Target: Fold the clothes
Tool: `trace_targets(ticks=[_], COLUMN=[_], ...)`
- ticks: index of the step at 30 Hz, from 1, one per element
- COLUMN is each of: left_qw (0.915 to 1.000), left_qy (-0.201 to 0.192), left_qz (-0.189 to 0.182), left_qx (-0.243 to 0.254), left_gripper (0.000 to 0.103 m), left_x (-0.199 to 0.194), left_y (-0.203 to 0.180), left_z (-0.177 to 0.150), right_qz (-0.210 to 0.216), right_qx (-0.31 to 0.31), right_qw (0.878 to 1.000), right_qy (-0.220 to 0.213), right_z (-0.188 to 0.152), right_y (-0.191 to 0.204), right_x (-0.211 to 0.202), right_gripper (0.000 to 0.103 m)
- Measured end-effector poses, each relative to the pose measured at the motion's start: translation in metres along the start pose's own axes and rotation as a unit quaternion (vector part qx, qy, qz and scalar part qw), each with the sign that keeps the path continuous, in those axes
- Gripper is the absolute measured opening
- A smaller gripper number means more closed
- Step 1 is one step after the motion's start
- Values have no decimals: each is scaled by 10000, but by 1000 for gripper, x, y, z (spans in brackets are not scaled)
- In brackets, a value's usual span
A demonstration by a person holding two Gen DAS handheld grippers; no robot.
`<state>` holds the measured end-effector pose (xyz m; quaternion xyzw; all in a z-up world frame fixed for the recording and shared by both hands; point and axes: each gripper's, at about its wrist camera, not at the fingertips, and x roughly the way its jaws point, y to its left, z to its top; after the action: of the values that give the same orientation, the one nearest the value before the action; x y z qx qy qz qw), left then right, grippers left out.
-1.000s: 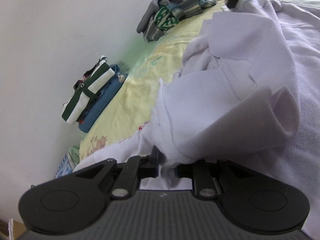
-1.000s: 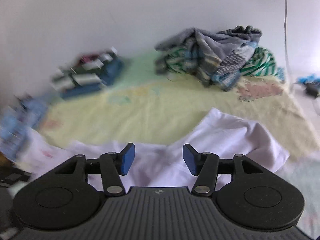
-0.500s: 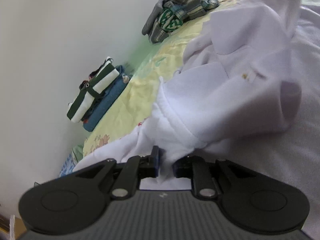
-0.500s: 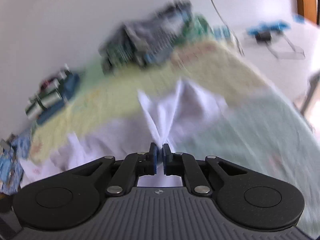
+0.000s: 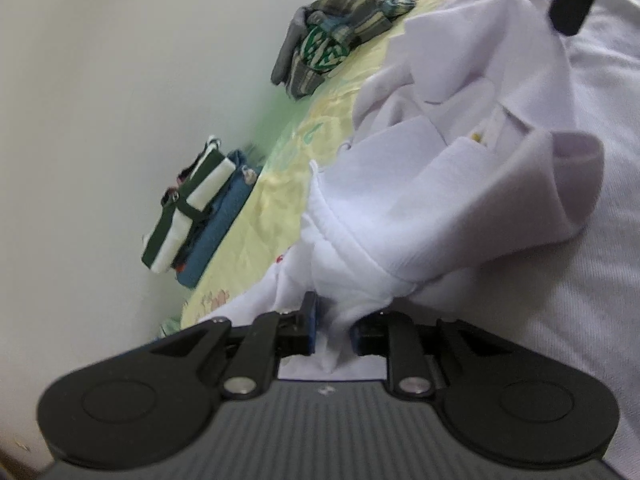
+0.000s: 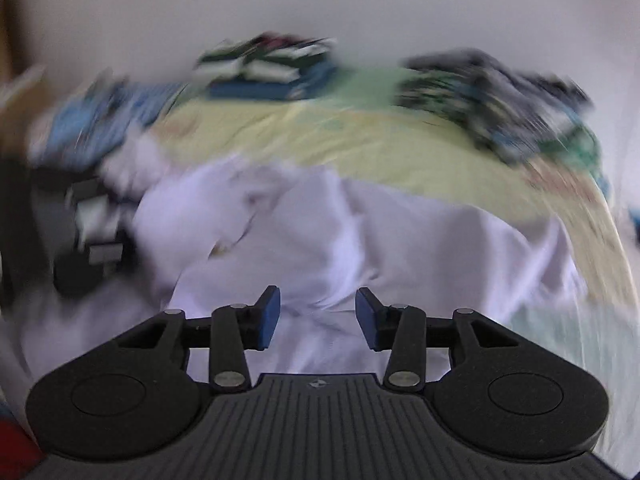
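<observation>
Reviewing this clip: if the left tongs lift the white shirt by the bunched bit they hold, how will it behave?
Probably floppy: the white shirt drapes in soft folds, and its collar curls over. It looks light, so the pinch in the left tongs likely suffices. Its unheld part would likely sag and drag across the yellow bedsheet.

L gripper (image 5: 333, 330) pinched shut on white shirt (image 5: 460, 184) – R gripper (image 6: 318, 318) jaws opening, nothing between.
</observation>
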<state>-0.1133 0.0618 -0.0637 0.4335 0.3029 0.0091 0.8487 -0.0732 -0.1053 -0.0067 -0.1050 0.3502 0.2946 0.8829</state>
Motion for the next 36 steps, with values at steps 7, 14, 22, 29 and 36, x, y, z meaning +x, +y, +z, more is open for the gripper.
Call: trace_targets(ticks=[7,14,22,29,36], left_qw=[9999,9955,9837,9768,9717], left_qy=[-82,-284,-417,-11,792], left_qz=[-119,-244,-332,-469,-519], left_qx=[-61,-875,-1716,-2091,-2166], left_gripper=[8,8,8,8,15], left_x=[-3,-10,31,100,179], left_y=[2,47,116,149,149], left_z=[1,19,55,75,83], right_qz=[202,544,702,514,107], right_qx=[985,1682,1840,1841,1527], right_qw=[9949,9833,9742,9756,9861], right_qy=[12,-424,-1106,-1083,-647], right_z=[8,32,107,164,197], right_y=[-19,-38,-75,-102,-108], right_x=[25,8,19,78,162], right_gripper=[23,11,11,10,10])
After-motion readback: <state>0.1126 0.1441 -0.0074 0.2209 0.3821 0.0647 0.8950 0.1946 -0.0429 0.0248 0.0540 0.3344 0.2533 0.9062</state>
